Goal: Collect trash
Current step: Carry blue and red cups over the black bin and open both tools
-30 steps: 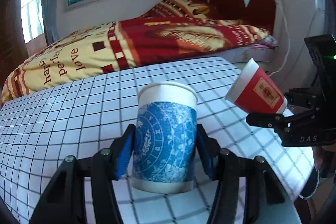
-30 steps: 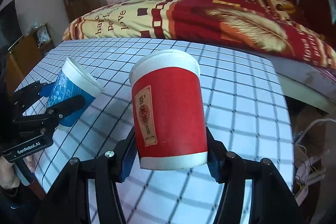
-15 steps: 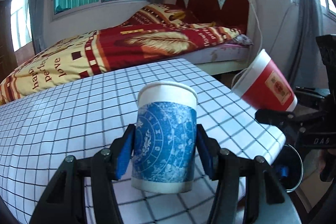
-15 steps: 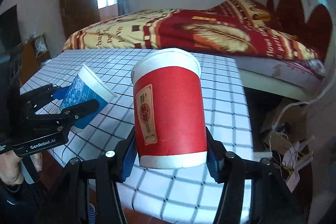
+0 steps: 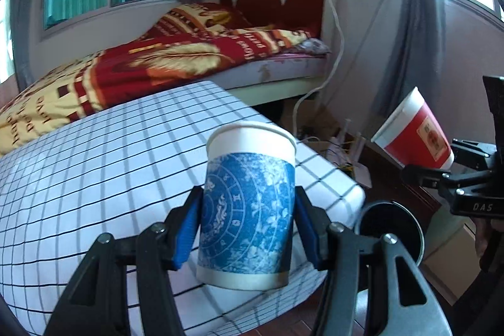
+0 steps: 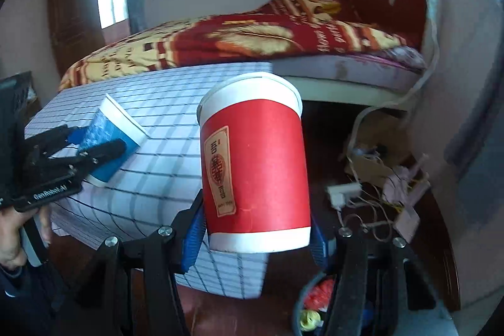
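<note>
Left claw (image 5: 249, 238) clamped on blue cup (image 5: 247, 219); right claw (image 6: 255, 229) clamped on red cup (image 6: 256, 172). Only the right view shows trash inside the bin (image 6: 310, 293) — below its claw. Checked table (image 5: 94, 162) left, bed (image 5: 189, 62) beyond.

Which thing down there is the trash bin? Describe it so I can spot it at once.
Start at the table with the checked cloth in front of the bed. Off its near corner, on the floor under the right gripper, stands a round dark bin. Unlike the loose cables and scraps nearby, it holds red and yellow rubbish.
</note>
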Motion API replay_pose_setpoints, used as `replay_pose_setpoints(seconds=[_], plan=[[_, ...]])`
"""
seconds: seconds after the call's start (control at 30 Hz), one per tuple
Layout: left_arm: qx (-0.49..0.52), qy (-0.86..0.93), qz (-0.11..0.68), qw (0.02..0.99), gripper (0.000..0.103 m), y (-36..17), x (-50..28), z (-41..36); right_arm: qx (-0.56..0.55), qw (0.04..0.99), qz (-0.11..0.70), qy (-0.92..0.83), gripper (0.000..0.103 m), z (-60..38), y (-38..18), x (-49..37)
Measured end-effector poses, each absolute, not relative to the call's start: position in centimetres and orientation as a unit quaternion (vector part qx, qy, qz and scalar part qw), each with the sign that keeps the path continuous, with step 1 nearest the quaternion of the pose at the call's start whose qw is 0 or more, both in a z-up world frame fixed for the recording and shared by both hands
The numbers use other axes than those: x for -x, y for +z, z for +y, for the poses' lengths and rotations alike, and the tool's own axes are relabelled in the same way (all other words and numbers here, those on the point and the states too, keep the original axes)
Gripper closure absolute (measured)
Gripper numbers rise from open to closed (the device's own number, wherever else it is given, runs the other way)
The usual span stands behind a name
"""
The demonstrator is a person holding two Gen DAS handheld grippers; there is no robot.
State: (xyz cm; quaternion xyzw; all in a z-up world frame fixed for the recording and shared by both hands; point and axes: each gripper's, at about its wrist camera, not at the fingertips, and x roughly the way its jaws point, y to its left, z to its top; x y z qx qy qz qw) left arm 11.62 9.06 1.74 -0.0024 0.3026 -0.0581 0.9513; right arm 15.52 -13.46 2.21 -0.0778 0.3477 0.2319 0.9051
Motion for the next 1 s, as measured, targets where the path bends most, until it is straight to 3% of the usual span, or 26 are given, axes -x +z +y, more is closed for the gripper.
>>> replay_pose_setpoints(seconds=[1.0], plan=[[-0.042,-0.189,0.33,0.924,0.046,-0.8,-13.0,-6.0,0.024,0.918,0.384,0.094,0.044,-28.9,-2.9,-12.7]])
